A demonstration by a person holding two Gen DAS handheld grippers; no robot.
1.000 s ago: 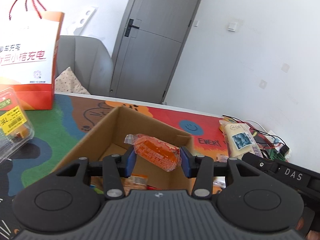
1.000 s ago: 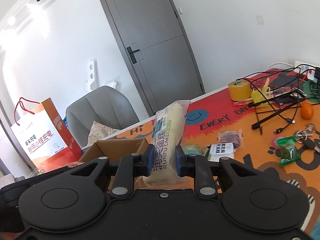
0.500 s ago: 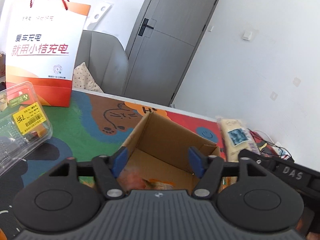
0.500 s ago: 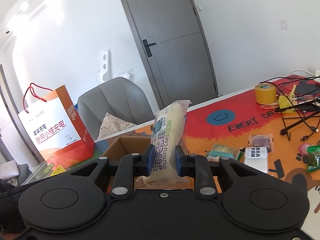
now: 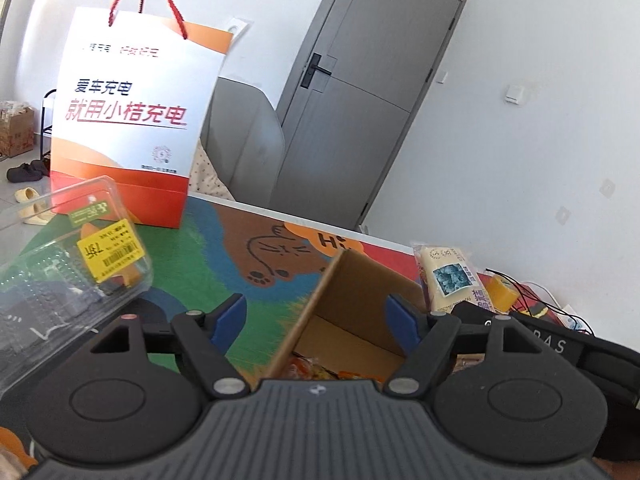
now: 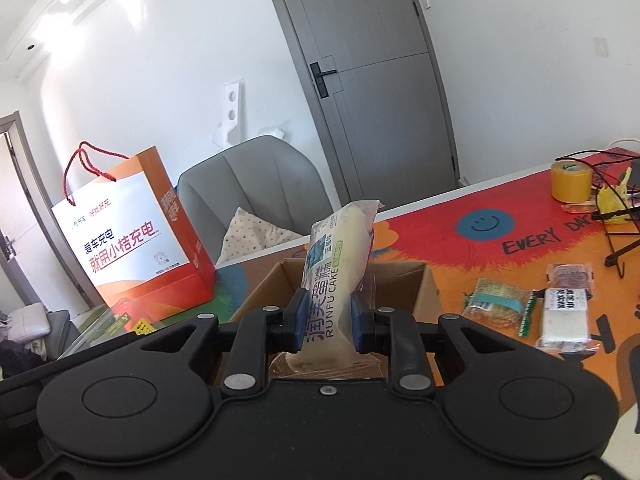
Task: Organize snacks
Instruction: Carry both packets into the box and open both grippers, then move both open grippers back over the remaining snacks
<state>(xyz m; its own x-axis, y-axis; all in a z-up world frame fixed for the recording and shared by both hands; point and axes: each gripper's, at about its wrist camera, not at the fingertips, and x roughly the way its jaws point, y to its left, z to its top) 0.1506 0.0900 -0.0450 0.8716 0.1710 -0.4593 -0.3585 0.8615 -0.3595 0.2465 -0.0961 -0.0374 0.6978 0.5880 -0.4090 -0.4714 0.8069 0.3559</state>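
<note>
An open cardboard box point(image 5: 352, 292) stands on the colourful table mat, with orange snack packets point(image 5: 316, 370) inside. My left gripper point(image 5: 316, 316) is open and empty above the box's left edge. My right gripper point(image 6: 326, 322) is shut on a pale Runfu cake packet point(image 6: 336, 264), held upright over the same box point(image 6: 404, 280). The cake packet also shows in the left wrist view point(image 5: 448, 280), beyond the box at the right.
An orange and white paper bag point(image 5: 132, 120) stands at the table's back left, a clear plastic clamshell point(image 5: 60, 276) in front of it. Loose snack packets point(image 6: 500, 304) lie right of the box. A tape roll point(image 6: 570, 180) and cables point(image 6: 616, 216) sit far right. A grey chair point(image 6: 256, 188) stands behind.
My left gripper opened and let the orange packet drop into the box, then drew left. My right gripper carried the cake packet over the box.
</note>
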